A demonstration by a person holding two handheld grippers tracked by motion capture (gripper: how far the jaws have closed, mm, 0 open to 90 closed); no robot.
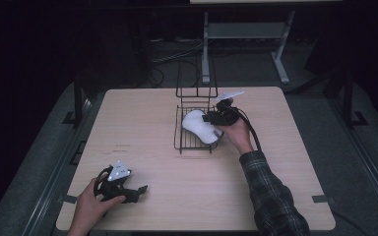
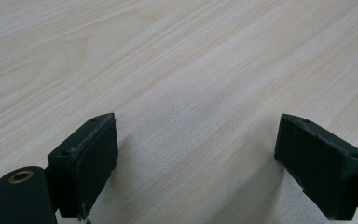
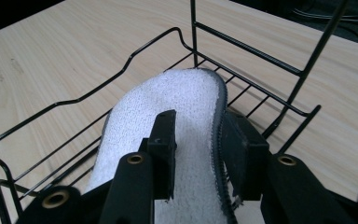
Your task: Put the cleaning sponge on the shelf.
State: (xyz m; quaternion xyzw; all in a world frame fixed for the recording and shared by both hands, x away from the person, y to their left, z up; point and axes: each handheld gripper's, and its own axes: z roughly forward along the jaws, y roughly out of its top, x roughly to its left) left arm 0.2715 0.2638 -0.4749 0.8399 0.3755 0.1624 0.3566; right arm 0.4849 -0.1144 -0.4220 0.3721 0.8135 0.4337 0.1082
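**White slipper in the wire rack, right fingers around its edge**

I have the right gripper (image 1: 215, 119) over the black wire rack (image 1: 179, 132) that stands near the middle of the bench (image 1: 142, 118). A white slipper (image 1: 198, 126) lies inside the rack on the wire floor, its fluffy sole side up and a grey stitched rim running round it. In the right gripper view the slipper (image 3: 168, 107) stretches away from me toward the rack's far corner, where upright wires rise. One finger (image 3: 164, 151) sits on top of the white surface, and the other is on the outer side of the grey rim, so the slipper's edge is between them. The fingers stand partly apart; I cannot tell for sure whether the pads press on the fabric or merely rest against it. The rack's low wavy rail (image 3: 88, 93) runs along the left side of that view.

My left gripper (image 1: 137, 191) rests low on the near left part of the bench, well apart from the rack, with my hand (image 1: 89, 206) wrapped round its body. In the left gripper view its fingers (image 2: 89, 158) are spread wide with nothing but bare wood grain between them.
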